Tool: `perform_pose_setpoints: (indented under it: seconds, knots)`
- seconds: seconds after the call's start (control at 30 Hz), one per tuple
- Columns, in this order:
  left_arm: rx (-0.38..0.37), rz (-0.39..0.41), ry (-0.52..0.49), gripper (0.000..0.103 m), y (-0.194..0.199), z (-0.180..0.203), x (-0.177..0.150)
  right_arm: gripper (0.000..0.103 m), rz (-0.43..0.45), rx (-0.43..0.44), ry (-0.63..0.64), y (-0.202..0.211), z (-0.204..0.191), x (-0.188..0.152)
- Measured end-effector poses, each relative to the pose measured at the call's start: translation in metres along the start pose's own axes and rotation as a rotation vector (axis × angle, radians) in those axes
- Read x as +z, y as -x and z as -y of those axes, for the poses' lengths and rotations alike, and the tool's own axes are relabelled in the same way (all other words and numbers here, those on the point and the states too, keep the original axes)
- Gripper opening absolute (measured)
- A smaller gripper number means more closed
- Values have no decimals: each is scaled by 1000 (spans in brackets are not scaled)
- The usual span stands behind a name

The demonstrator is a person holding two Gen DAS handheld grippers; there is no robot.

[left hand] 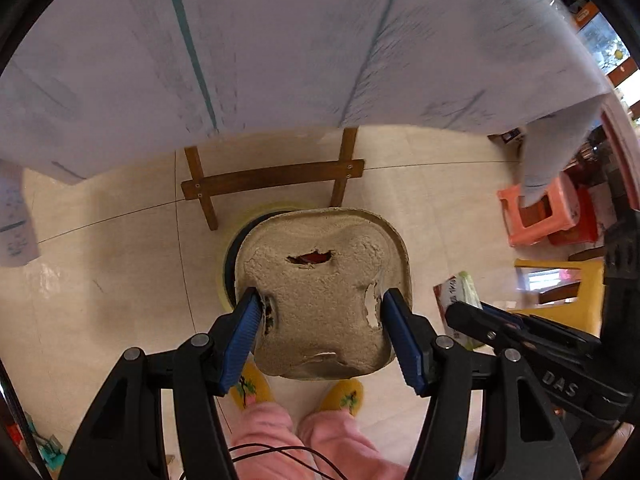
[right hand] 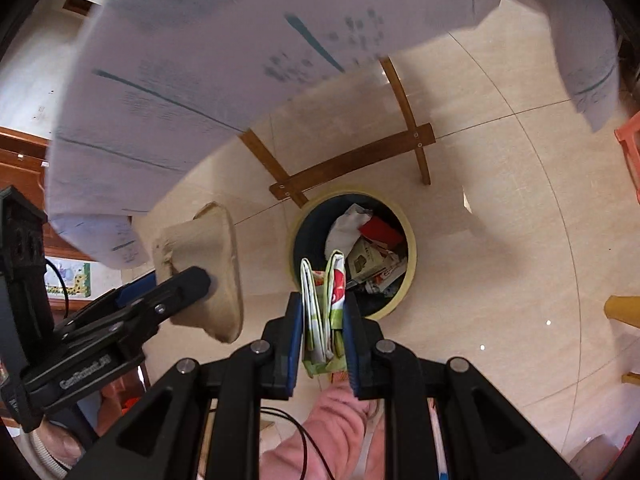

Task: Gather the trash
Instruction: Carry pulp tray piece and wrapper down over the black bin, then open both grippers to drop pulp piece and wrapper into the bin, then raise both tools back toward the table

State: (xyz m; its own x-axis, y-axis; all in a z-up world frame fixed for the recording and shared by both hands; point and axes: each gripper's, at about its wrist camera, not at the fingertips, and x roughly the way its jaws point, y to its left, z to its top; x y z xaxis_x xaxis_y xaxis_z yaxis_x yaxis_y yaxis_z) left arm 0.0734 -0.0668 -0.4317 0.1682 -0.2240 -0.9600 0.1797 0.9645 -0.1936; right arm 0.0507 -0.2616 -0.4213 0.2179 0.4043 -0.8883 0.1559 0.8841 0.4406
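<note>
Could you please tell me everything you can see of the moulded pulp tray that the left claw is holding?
The pulp tray is a beige moulded-fibre tray with rounded corners and a flared rim, its rough underside facing the left wrist camera. It is torn in several spots, and something red shows through one hole. The left claw is shut on it, blue fingers pressing opposite sides. It hangs in the air above the tiled floor, near the round bin, which already holds rubbish. Only the claw touches it.

tablecloth (left hand: 280,48): print blurred | trash bin (left hand: 230,264): mostly hidden behind pulp tray (left hand: 324,292)
</note>
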Motion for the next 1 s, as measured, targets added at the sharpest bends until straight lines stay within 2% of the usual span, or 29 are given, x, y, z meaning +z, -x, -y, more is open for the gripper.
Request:
perform_pose_setpoints:
  seconds: [0.23,0.3,0.5,0.63,0.73,0.83,0.9,1.0]
  knots:
    - [21,-10,-20,63,-63,-20,2,19,-20,-16,-24,-61,16,2]
    - [13,-24,-23,72,-73,-25,2,19,-32,-23,-28,-75,16,3]
    - [22,-52,-15,75,-91,-46,-4,19,-55,-34,-19,-97,11,2]
    - [10,-45,14,75,-86,-59,-9,20,-72,-41,-7,-107,2,3]
    - [17,-34,38,75,-76,-70,-13,26,-72,-39,-9,-114,-5,6]
    - [29,-30,70,75,-65,-84,-17,35,-58,-51,-20,-118,-12,9]
    - [27,-20,91,75,-56,-93,-19,46,-52,-54,-23,-121,-17,11]
    - [32,-6,108,75,-45,-104,-21,53,-47,-82,-13,-123,-25,12]
